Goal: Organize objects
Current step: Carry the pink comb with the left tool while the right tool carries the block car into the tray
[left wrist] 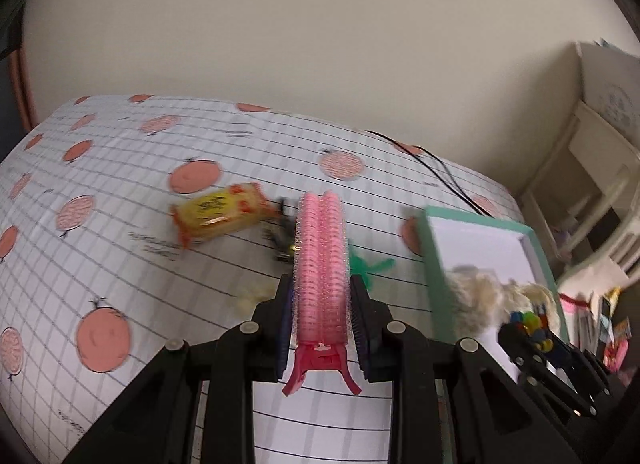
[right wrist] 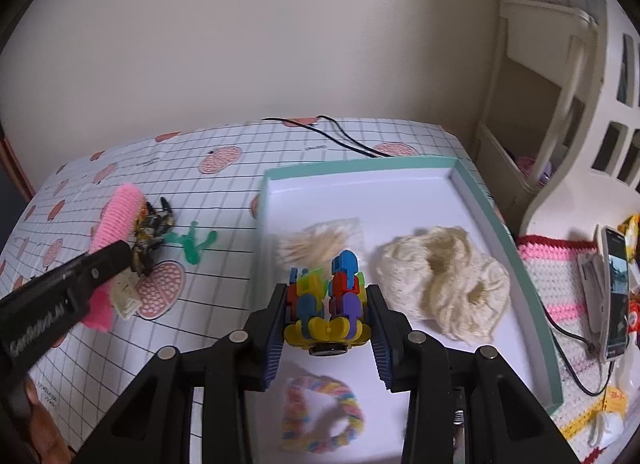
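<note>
The organizing is judged to be partly done. Inside the teal-rimmed tray (right wrist: 472, 183), a cream crocheted piece (right wrist: 444, 284), a clear packet of pale sticks (right wrist: 320, 242) and a pastel braided loop (right wrist: 320, 412) are already laid. A pink velcro hair-roller clip (left wrist: 320, 264) is clamped between the narrowly parted jaws of the left gripper (left wrist: 320, 316), above the tablecloth. A multicoloured block toy (right wrist: 328, 300) is gripped by the right gripper (right wrist: 328, 320), over the tray. A yellow snack packet (left wrist: 220, 217), a dark clip (right wrist: 154, 232), a green figure (right wrist: 192, 242) and a cream clip (right wrist: 126, 296) are left outside.

Fuzzy pink hair clip (left wrist: 320, 264), glossy plastic toy (right wrist: 328, 304)
</note>
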`<state>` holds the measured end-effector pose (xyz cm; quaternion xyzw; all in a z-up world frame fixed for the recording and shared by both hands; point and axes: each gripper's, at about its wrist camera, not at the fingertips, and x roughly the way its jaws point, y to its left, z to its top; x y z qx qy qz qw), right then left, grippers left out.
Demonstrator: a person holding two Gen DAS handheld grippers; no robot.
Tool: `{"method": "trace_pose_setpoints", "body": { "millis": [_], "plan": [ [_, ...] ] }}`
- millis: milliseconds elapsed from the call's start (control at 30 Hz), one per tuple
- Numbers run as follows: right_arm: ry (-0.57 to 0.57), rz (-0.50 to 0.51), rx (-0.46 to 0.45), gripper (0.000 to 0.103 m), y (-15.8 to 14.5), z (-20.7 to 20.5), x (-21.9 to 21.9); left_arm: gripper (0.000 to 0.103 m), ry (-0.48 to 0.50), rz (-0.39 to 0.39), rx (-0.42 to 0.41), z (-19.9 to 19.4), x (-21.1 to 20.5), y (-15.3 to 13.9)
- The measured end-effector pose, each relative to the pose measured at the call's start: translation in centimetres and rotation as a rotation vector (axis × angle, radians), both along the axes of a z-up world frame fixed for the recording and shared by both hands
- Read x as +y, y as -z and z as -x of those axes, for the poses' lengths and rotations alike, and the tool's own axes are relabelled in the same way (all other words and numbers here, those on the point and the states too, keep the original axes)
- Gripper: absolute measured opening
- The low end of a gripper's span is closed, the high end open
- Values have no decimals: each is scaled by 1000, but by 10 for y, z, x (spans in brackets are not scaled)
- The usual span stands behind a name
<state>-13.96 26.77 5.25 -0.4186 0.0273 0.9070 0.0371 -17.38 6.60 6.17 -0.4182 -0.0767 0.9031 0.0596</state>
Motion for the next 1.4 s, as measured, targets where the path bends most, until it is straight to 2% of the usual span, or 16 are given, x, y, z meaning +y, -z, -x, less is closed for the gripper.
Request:
{"method": "trace_pose_setpoints", "body": {
  "millis": [333, 633, 1133, 1400],
  "plan": [
    [74, 10, -7, 40, 1, -7, 42, 28, 191, -25, -21, -13, 62, 2],
    [118, 26, -2, 40, -1, -14, 70, 28, 334, -52, -12, -25, 95, -4],
    [126, 47, 0, 40, 4, -12, 70, 28, 388, -41, -64, -27, 120, 12],
    [161, 94, 7, 40, 8, -12, 81, 28, 390, -59, -98, -25, 127, 22]
  ]
}}
